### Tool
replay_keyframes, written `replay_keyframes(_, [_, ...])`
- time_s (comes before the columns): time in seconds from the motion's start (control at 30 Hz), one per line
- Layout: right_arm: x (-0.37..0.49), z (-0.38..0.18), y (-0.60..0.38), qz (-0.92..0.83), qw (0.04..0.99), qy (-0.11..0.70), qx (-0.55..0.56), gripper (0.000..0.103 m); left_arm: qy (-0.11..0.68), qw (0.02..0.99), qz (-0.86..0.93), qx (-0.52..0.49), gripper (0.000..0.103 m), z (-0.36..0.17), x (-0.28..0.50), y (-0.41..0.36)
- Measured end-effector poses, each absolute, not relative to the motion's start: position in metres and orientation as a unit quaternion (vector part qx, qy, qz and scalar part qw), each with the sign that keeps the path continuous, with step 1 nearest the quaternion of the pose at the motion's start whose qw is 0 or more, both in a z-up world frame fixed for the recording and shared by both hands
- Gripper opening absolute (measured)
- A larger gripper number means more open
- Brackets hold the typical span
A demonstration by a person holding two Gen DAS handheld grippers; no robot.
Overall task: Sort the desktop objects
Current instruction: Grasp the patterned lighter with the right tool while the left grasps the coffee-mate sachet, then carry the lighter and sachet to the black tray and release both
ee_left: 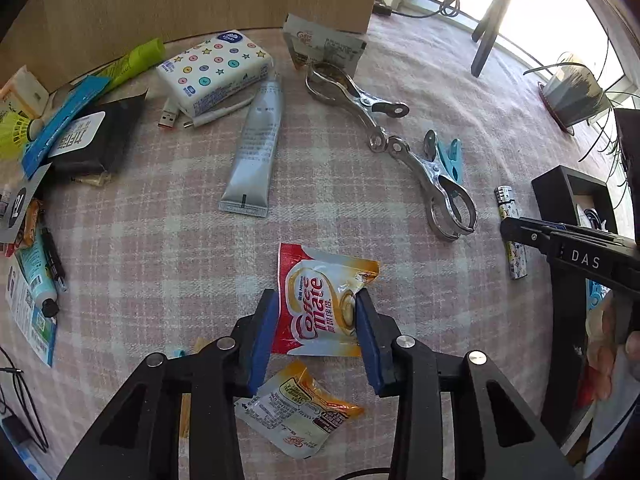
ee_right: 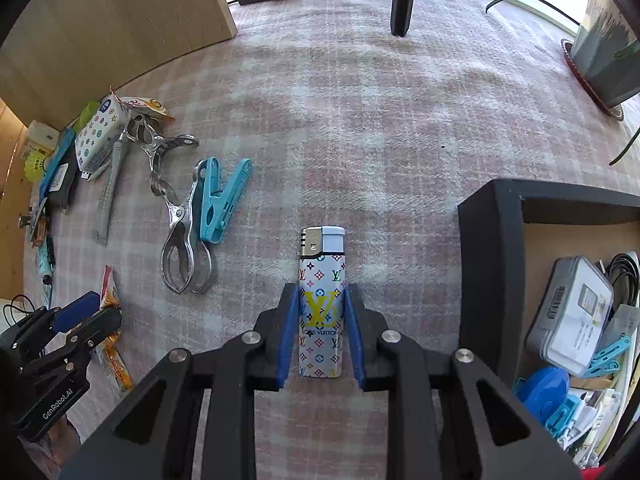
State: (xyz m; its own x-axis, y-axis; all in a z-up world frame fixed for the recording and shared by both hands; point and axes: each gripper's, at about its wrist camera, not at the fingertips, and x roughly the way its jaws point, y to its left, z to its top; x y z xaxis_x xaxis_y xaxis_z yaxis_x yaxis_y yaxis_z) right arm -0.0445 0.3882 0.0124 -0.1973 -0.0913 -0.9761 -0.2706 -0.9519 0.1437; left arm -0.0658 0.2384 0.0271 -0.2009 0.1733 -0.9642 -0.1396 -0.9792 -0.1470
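While the black box (ee_right: 490,264) runs off the frame edge with its contents half hidden, we see our left gripper (ee_left: 316,320) straddling a Coffee-mate sachet (ee_left: 320,304) and our right gripper (ee_right: 322,332) bracketing the patterned lighter (ee_right: 321,304) on the checked cloth (ee_right: 360,120); whether either pair grips, we cannot tell.

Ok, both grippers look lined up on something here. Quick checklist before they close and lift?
1. Lighter centred between right gripper fingers: ok.
2. Right gripper closed on lighter: not ok, gaps show on both sides.
3. Sachet between left gripper fingers: ok.
4. Firm left grip on sachet: cannot tell; pads sit at its edges.
5. Second sachet clear of the left fingers: cannot tell.
6. Box beside the lighter, open: ok.
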Motion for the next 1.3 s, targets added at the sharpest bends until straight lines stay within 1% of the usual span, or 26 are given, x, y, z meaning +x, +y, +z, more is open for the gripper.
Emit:
replay_keyframes(0.03, [-0.043,0.013,0.389,0.760,0.058,0.146,-0.630,0.023,-0.011,0.100,0.775,-0.623,0.021,0.030,-0.069,0.226])
replay_keyframes(0.07, [-0.041,0.014,0.388,0.761,0.057,0.147,-0.629,0.023,-0.012,0.098,0.776,-0.623,0.017,0.032,-0.069,0.226])
replay_keyframes(0.1, [-0.040,0.015,0.388,0.762,0.057,0.145,-0.628,0.023,-0.013,0.096,0.778,-0.621,0.014,0.034,-0.069,0.222])
replay_keyframes(0.17, [-0.039,0.017,0.389,0.764,0.054,0.147,-0.626,0.023,-0.014,0.088,0.782,-0.617,0.013,0.034,-0.065,0.216])
replay_keyframes(0.33, [-0.031,0.026,0.391,0.770,0.048,0.154,-0.617,0.023,-0.027,0.081,0.786,-0.612,0.011,0.041,-0.068,0.203])
replay_keyframes(0.57, [-0.021,0.049,0.402,0.783,0.044,0.160,-0.599,0.023,-0.029,0.089,0.797,-0.596,0.011,0.068,-0.059,0.196])
replay_keyframes(0.87, [0.015,0.078,0.420,0.799,0.053,0.175,-0.573,0.023,-0.020,0.122,0.811,-0.571,0.011,0.099,-0.052,0.244])
replay_keyframes(0.9, [0.015,0.074,0.428,0.800,0.056,0.177,-0.571,0.023,-0.018,0.128,0.813,-0.568,0.011,0.103,-0.050,0.252])
replay_keyframes(1.3, [0.096,0.100,0.530,0.804,0.120,0.214,-0.541,0.023,0.023,0.209,0.812,-0.545,0.011,0.121,-0.041,0.383])
